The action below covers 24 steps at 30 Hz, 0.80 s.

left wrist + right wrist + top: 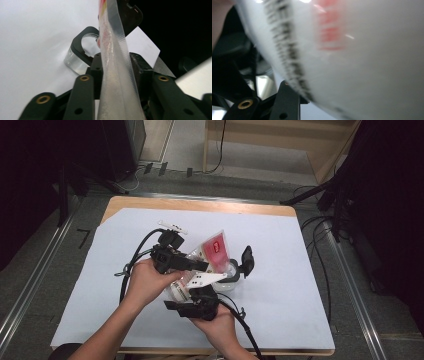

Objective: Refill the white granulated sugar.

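Observation:
A clear plastic pouch (217,247) with a red label hangs over the middle of the table, held between both hands. My left gripper (205,266) reaches in from the left, and in its own view the pouch (115,62) stands edge-on with both jaws pressed against it. My right gripper (192,292) comes up from below at the pouch's lower end. In its view the blurred pouch (362,62) lies right against the one finger (287,97) I can see. A clear container (234,270) with a black flip lid (247,257) standing open sits just under the pouch's tip.
A white sheet (290,285) covers the wooden table. A small white part (172,226) lies behind the left hand. Cables trail from both grippers toward the front edge. Dark stands and cables crowd the floor at the left and right.

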Each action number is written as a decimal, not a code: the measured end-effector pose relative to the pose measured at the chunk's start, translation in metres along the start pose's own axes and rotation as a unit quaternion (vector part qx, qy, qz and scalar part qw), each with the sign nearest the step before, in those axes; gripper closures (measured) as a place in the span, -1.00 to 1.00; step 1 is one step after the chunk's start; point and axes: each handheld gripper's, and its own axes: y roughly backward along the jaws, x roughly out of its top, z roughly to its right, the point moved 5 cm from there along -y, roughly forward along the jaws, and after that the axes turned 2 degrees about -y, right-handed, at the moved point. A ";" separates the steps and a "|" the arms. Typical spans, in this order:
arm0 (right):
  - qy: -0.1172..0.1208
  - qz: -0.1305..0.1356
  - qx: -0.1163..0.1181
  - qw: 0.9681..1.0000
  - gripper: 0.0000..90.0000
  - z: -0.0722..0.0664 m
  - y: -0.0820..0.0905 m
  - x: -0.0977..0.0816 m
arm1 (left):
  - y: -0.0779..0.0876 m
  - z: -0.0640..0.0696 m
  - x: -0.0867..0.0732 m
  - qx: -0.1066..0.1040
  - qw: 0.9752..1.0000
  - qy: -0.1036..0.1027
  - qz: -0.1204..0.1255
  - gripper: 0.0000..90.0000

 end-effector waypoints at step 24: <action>0.028 -0.012 -0.024 0.999 0.37 -0.001 -0.005 0.010 | -0.004 -0.002 0.016 0.025 0.999 0.007 -0.039 0.61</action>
